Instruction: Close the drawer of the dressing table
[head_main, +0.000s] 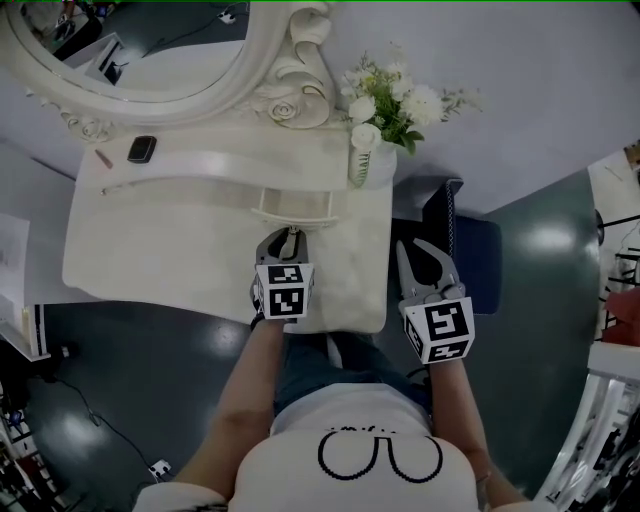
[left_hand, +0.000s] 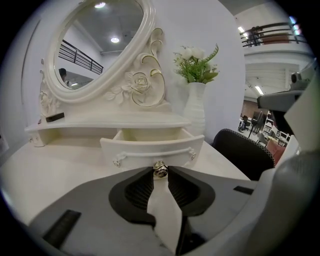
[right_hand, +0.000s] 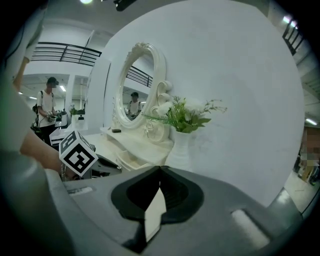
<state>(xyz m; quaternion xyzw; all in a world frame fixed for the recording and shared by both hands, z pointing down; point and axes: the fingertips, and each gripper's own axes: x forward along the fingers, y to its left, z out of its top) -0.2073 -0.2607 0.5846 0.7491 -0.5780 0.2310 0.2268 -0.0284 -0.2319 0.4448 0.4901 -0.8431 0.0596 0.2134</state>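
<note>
A person seated at a white bench (head_main: 150, 250) works two hand-held claws. The small drawer (head_main: 295, 205) set under the bench's raised shelf stands pulled out and open, at the middle of the head view. In the left gripper view it sits dead ahead, with an empty interior behind its curved front.

The left claw (head_main: 290, 232) reaches in from 6 o'clock of the drawer, and its jaws are drawn narrow. In its own view the two tips pinch the small metal drawer knob (left_hand: 160, 170) at the centre of the drawer front.

The right claw (head_main: 408, 247) hangs at 3 o'clock of the left one, past the bench's right edge and over a dark chair (head_main: 470, 250). Its jaws are closed tip to tip with nothing between them, well apart from the drawer.

An oval mirror (head_main: 140, 40) in a carved white frame stands at 11 o'clock of the drawer. A white vase (head_main: 360, 160) of white flowers stands on the shelf at 1 o'clock, just beside the frame's scrollwork. A small dark object (head_main: 141, 149), too small to identify, lies on the shelf at 10 o'clock.
</note>
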